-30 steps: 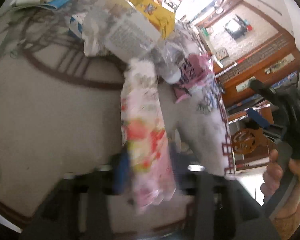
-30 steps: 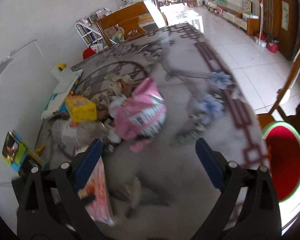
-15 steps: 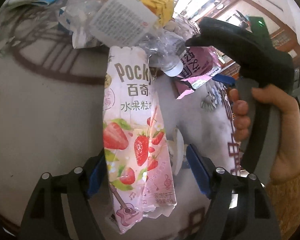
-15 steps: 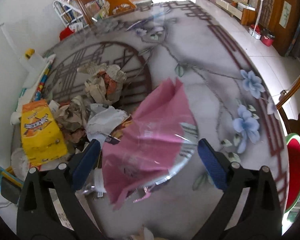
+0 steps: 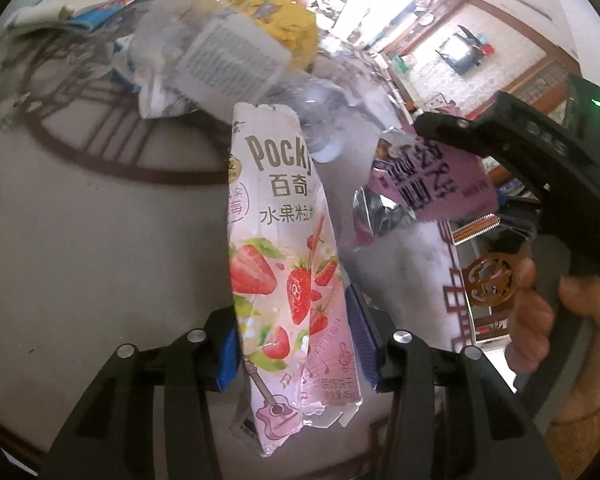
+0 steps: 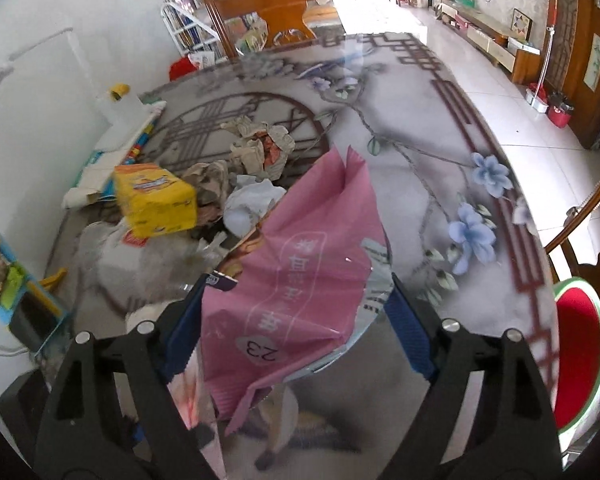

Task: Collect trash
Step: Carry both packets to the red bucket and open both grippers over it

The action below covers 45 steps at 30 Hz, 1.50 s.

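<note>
A pink strawberry Pocky wrapper (image 5: 284, 240) lies lengthwise between the blue pads of my left gripper (image 5: 292, 340). The jaws are closing and both pads touch the wrapper's edges. A puffed pink snack bag (image 6: 300, 272) with a silver inside sits between the pads of my right gripper (image 6: 296, 316). Its jaws are closing too, and each pad meets a side of the bag. In the left wrist view the same pink bag (image 5: 432, 176) shows at the tip of the right gripper, with a hand (image 5: 532, 320) on the handle.
The round grey patterned table (image 6: 400, 92) holds a trash pile: a yellow box (image 6: 152, 196), crumpled paper (image 6: 260, 148), a white tissue (image 6: 248, 204) and a clear bottle (image 5: 220, 60). A white wall stands left. A red-seated chair (image 6: 576, 344) is beyond the right edge.
The left jaws have narrowed onto the Pocky wrapper. The right gripper has come forward over the pink bag, and its jaws have narrowed until the pads reach the bag's sides.
</note>
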{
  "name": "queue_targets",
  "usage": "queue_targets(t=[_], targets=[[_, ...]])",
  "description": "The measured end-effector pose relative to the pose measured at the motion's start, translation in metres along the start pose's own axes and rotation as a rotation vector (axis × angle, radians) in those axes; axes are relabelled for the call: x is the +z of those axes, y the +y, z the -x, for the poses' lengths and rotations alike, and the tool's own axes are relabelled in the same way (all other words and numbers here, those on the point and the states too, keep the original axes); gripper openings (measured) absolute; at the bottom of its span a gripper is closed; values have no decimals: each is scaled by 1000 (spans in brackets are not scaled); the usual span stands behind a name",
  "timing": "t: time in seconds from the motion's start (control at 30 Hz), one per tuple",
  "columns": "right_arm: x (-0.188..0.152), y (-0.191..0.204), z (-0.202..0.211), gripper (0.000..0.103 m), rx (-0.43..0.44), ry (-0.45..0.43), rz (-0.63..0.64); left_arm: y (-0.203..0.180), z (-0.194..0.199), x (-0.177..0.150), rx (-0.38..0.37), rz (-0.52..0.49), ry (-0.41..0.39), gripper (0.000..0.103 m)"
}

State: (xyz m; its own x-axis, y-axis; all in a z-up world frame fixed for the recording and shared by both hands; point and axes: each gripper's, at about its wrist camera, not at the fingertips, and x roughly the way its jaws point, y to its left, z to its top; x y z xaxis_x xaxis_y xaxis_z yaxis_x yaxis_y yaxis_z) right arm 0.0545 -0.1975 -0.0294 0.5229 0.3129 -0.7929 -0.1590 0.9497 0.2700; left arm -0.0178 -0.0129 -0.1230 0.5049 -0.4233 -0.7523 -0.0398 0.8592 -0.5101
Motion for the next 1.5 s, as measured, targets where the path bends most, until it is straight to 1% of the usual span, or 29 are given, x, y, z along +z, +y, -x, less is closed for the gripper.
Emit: queue_targets(t=[0.1,0.2,0.37,0.47,0.63,0.77,0.9,1.0,1.17,1.3,1.5], targets=[[-8,-6,23,83,10,-33,-16,-12,6,-3,-23,-51,-27,44],[-21,-12,52,83,-9,-92,-5,-25,13,-6,-19,-114,-54,44],[-37,-23,79,83,-24,-122,5,-33,19,-11,-1,-176,-62,44],[-45,-33,90,83,-14,-133,-15,-36,20,-13,17,-195,-60,44],[-53,-54,104,83,-12,-152,-57,-42,25,-13,40,-236,-80,44],[-59,-70,117,83,-11,-172,-85,-52,27,-17,47,-275,-86,44],[-64,-87,128,83,-17,-189,-114,-66,22,-22,47,-312,-70,44],[-68,-99,136,83,-21,-202,-135,-74,23,-22,47,-324,-69,44],[-74,-124,142,83,-35,-215,-180,-91,27,-17,16,-340,-85,44],[-80,-143,146,83,-34,-226,-226,-113,19,-15,-26,-359,-76,44],[-91,-171,151,83,-53,-246,-276,-155,4,-13,-83,-430,-55,44]])
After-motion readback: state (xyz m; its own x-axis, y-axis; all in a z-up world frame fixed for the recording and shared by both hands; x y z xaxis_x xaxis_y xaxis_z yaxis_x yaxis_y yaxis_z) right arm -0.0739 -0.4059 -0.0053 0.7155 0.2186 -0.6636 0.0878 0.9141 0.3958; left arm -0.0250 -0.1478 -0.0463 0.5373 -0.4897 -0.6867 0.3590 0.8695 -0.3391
